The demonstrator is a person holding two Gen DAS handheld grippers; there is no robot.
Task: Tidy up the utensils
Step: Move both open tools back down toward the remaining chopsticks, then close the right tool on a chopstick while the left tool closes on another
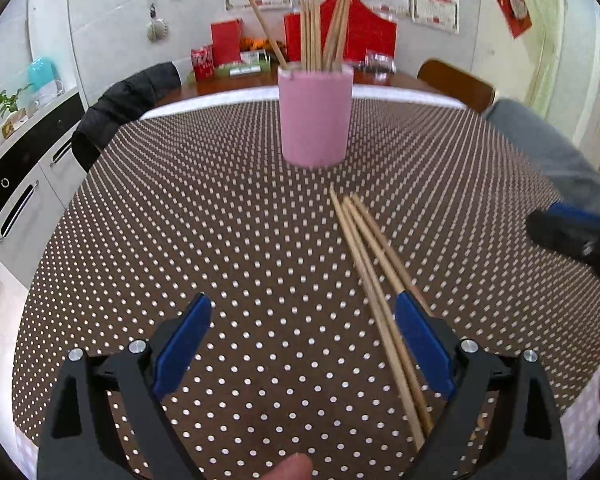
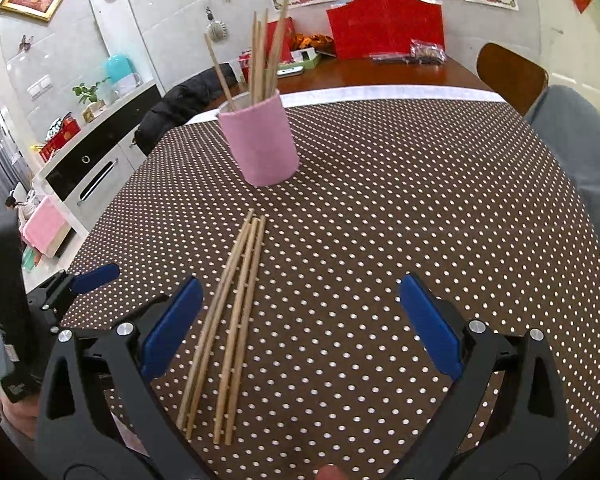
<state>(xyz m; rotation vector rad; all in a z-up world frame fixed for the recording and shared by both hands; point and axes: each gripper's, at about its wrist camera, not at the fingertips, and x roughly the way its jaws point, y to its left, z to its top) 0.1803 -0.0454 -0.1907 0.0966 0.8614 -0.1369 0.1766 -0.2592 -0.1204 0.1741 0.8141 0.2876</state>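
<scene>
A pink cup [image 1: 315, 116] [image 2: 260, 142] stands upright on the dotted brown tablecloth [image 1: 220, 220] [image 2: 400, 200], holding several wooden chopsticks. Several loose chopsticks [image 1: 374, 280] [image 2: 230, 320] lie side by side on the cloth, nearer than the cup. My left gripper [image 1: 302, 312] is open and holds nothing; the loose chopsticks run past its right finger [image 1: 422, 340]. My right gripper [image 2: 300, 300] is open too, with the chopsticks lying just inside its left finger [image 2: 172, 328]. The other gripper shows at the right edge [image 1: 572, 240] of the left wrist view and the left edge [image 2: 80, 284] of the right wrist view.
A dark jacket [image 1: 120, 108] hangs on a chair at the table's far left. A wooden chair back [image 2: 512, 72] and a grey-sleeved arm [image 2: 580, 152] are at the right. Red boxes [image 2: 384, 24] and packets sit on the far table. White cabinets [image 1: 24, 168] line the left.
</scene>
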